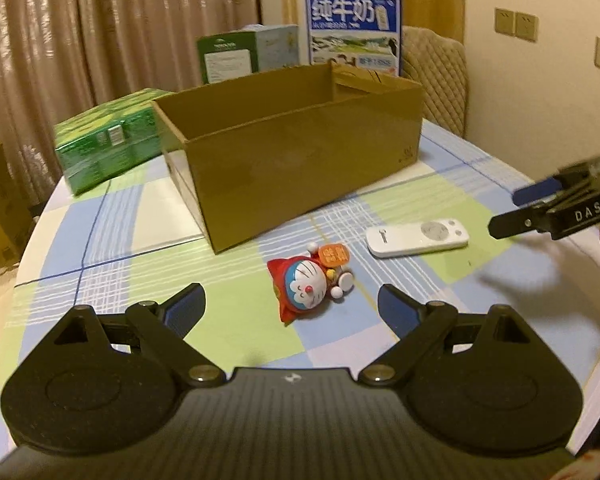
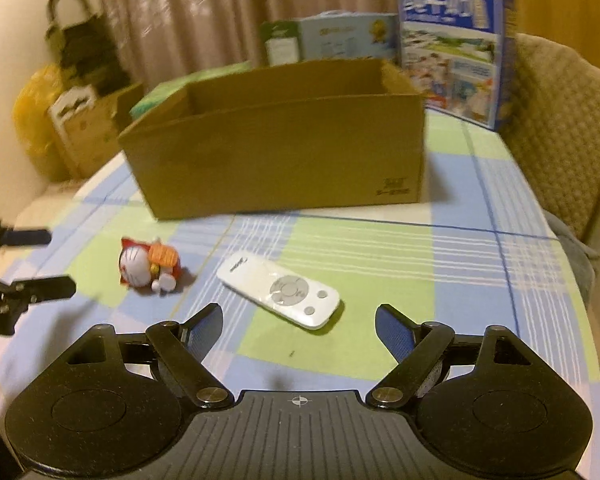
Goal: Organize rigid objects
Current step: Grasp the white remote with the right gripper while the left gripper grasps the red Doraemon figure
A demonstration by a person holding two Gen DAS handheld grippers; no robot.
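A small cat figurine in red lies on its side on the checked tablecloth. To its right rests a white remote. Behind both stands an open brown cardboard box. My left gripper is open, just short of the figurine, nothing between its fingers. My right gripper is open just short of the remote, also with nothing in it. Each gripper shows at the edge of the other's view: the right gripper and the left gripper.
A green carton pack sits left of the box. A pale box and a blue milk carton stand behind it. A quilted chair back is at the right. Bags sit beyond the table's left edge.
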